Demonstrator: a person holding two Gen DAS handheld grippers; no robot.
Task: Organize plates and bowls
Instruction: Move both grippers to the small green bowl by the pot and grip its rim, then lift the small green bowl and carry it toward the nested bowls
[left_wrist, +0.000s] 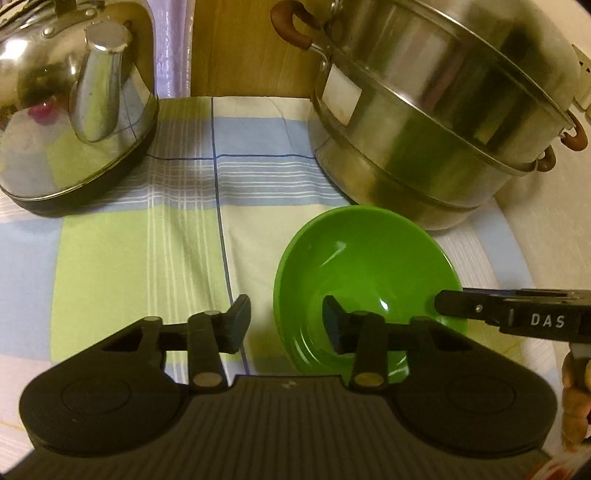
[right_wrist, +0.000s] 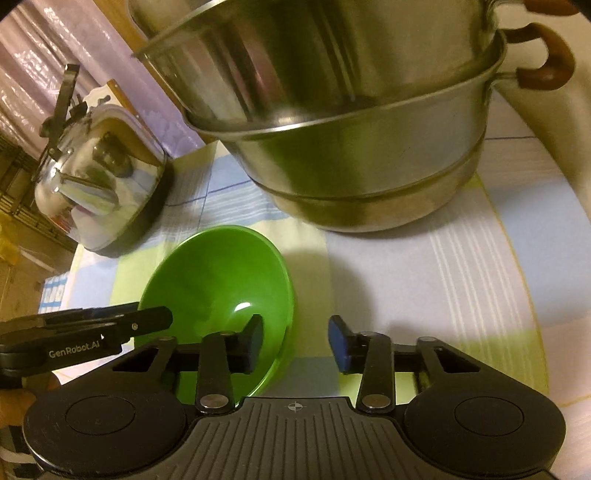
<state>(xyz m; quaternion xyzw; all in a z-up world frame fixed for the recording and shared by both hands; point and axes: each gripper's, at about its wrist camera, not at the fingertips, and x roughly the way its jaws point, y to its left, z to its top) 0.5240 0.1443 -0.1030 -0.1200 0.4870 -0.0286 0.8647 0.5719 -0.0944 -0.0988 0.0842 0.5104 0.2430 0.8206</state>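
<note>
One green bowl (left_wrist: 365, 280), apparently plastic, glossy inside, sitting upright on the checked tablecloth (left_wrist: 147, 240). No plates in either view.

Position: ahead and to the right of the left gripper (left_wrist: 286, 325), whose right finger overlaps the bowl's interior in its own view while the left finger stands over the cloth; the near rim falls between them. From the right gripper (right_wrist: 295, 343) the bowl (right_wrist: 221, 291) lies ahead and to the left, with that gripper's left finger inside the bowl's outline and its right finger over the cloth. Beyond both tools stands a stacked steel steamer pot (left_wrist: 443, 122), close behind the bowl; a steel kettle (left_wrist: 74, 110) sits farther to the left.

State of tools: both sets of jaws stand apart, holding nothing. Whether any finger touches the bowl cannot be told.

Handling, as judged: light, stiff, unlikely to break if dropped. The shiny, sloping wall looks slippery, so a pinch low on the side would likely slide off. Best hold is the rim, one finger inside and one outside, taken squarely. A light bowl may skate or tip on the cloth if nudged before the jaws shut; the pot behind leaves little room to push forward.
</note>
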